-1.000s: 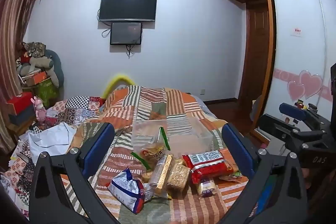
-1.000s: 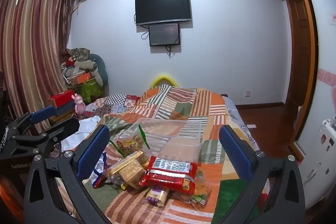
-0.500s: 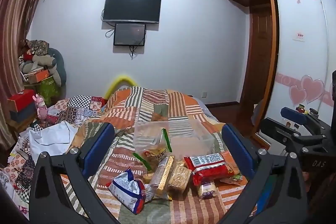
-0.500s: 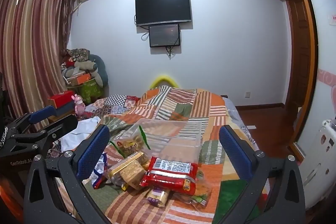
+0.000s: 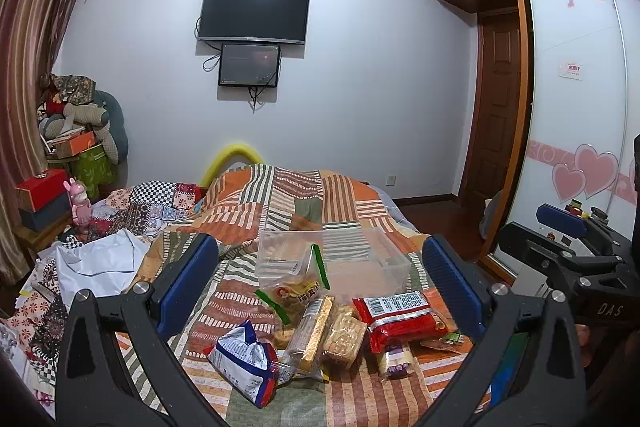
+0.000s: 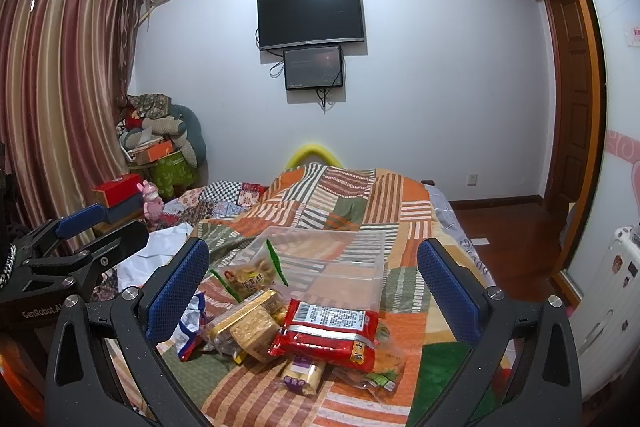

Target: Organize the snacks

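Both grippers hover level above the near end of a bed covered by a patchwork quilt (image 5: 304,203), pointing along it toward the far wall. The left gripper (image 5: 320,279) fills the lower part of its view, its blue-padded jaws spread wide and holding nothing; the right gripper (image 6: 312,287) is posed the same way, jaws wide and empty. In the left view the right gripper shows at the right edge; in the right view the left one sits at the left edge.

The snacks lie in a loose heap at lower centre: a red packet (image 5: 400,315), a blue-and-white bag (image 5: 244,359), a gold-wrapped cracker pack (image 5: 316,331) and a zip bag with green edges (image 5: 294,287), which leans into a clear plastic box (image 5: 360,259) just behind the heap.
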`<control>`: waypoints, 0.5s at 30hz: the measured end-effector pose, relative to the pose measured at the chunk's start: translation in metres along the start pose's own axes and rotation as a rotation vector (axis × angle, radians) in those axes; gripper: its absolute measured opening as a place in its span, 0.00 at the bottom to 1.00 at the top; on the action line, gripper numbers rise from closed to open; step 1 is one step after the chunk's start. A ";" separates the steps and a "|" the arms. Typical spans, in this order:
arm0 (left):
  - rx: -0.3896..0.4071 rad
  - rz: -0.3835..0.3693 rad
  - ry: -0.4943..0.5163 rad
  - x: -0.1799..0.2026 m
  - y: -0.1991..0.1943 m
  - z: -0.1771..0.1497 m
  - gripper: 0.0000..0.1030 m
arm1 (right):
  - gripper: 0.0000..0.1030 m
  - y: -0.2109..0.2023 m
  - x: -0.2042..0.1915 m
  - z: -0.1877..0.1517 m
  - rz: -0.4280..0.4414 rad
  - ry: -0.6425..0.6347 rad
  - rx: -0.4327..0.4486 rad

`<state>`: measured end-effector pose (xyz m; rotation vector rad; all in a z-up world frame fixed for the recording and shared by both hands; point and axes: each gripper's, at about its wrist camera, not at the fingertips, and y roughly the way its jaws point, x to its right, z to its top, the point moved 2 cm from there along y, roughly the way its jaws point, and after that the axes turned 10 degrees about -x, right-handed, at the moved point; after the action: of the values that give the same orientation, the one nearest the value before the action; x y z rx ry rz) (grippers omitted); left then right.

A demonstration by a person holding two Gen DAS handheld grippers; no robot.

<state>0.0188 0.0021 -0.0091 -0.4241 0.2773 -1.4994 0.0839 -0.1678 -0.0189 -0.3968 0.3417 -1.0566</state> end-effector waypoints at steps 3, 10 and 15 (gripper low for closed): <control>0.001 0.001 0.001 0.001 0.000 0.000 1.00 | 1.00 -0.001 0.000 0.000 0.000 0.000 0.002; 0.002 0.002 -0.002 0.001 0.000 0.000 1.00 | 1.00 0.001 0.001 0.000 0.002 0.004 0.004; 0.003 0.003 -0.007 0.001 0.000 0.000 1.00 | 1.00 0.000 -0.001 0.000 0.000 0.003 0.009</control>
<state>0.0192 0.0015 -0.0088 -0.4260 0.2701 -1.4955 0.0837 -0.1672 -0.0194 -0.3869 0.3397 -1.0585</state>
